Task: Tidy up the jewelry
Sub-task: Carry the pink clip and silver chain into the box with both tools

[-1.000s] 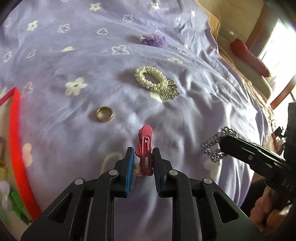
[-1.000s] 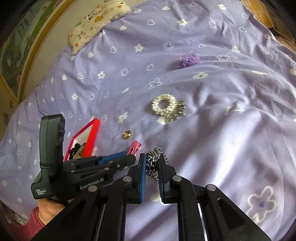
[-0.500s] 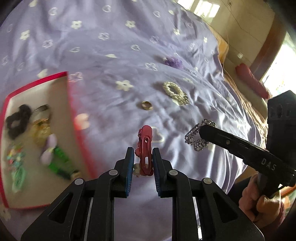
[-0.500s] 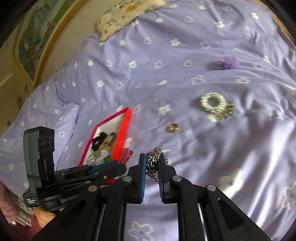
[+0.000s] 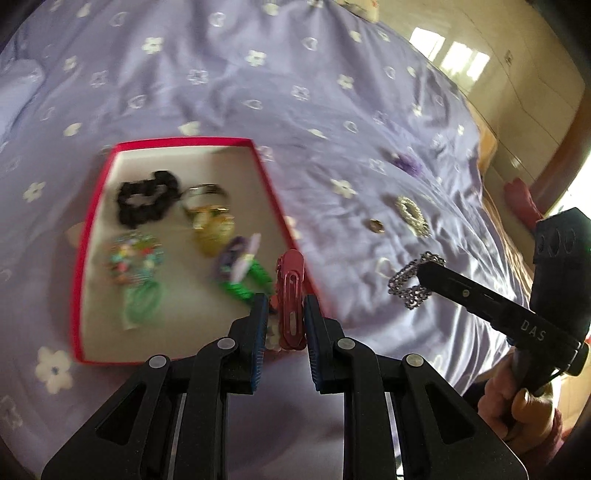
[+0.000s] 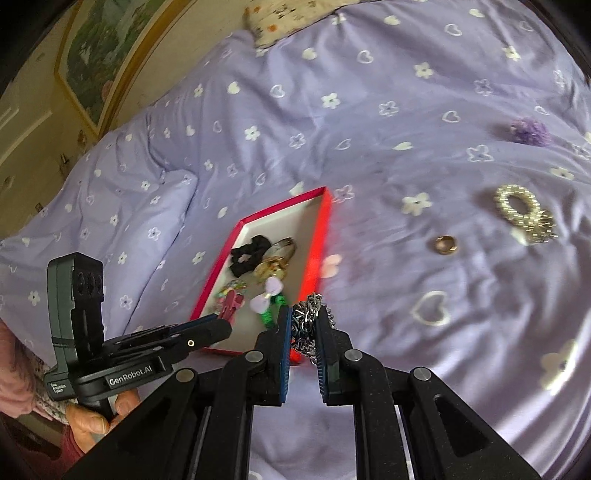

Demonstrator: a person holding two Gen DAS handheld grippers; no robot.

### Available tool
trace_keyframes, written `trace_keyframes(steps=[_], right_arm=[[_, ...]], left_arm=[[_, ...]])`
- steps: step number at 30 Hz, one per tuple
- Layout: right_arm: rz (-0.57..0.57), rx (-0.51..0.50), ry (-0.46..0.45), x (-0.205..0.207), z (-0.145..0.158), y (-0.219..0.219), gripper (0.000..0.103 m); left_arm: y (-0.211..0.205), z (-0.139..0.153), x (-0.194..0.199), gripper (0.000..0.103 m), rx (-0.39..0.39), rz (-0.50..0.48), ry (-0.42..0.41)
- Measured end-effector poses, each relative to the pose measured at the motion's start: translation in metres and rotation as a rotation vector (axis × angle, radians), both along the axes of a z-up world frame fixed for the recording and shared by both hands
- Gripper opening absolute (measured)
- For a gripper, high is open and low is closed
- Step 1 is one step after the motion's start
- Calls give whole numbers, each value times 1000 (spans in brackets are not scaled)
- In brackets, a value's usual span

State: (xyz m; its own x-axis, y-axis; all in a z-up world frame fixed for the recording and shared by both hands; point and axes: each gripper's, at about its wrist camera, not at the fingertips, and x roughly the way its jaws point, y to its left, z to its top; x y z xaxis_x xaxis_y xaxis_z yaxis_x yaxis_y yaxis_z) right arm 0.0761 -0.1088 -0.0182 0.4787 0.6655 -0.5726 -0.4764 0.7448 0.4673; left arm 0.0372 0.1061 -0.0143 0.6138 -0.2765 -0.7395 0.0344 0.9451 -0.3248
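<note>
My left gripper is shut on a red hair clip, held above the near right edge of a red-rimmed box. My right gripper is shut on a silver chain and hangs over the box's near right corner; the chain also shows in the left wrist view. Inside the box lie a black scrunchie, gold pieces, a beaded bracelet and a purple-and-green hair tie. On the bedspread lie a gold ring, a pearl bracelet and a purple flower piece.
Everything rests on a lilac bedspread with white flowers and hearts. A patterned pillow lies at the head, under a framed picture. Cupboards stand past the bed's far side. A hand holds each gripper's handle.
Both grippers have swung left, away from the loose jewelry and over to the red box, each keeping its item. The box has come fully into the left wrist view.
</note>
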Motion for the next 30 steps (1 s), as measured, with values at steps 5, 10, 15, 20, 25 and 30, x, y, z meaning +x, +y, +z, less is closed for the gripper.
trace_keyframes(steps=[5, 10, 15, 20, 25, 30], right_arm=[[32, -5, -4, -4, 1, 17, 11], [58, -8, -3, -6, 2, 32, 11], [80, -8, -2, -6, 4, 44, 11], [103, -11, 0, -4, 3, 59, 11], [127, -17, 4, 0, 0, 73, 11], [147, -24, 11, 10, -3, 88, 11]], left_arm=[[22, -2, -12, 18, -1, 45, 1], [35, -5, -19, 18, -6, 72, 5], [45, -7, -23, 18, -11, 91, 8], [57, -11, -24, 18, -15, 113, 16], [70, -15, -23, 18, -14, 138, 26], [82, -20, -18, 18, -7, 159, 41]])
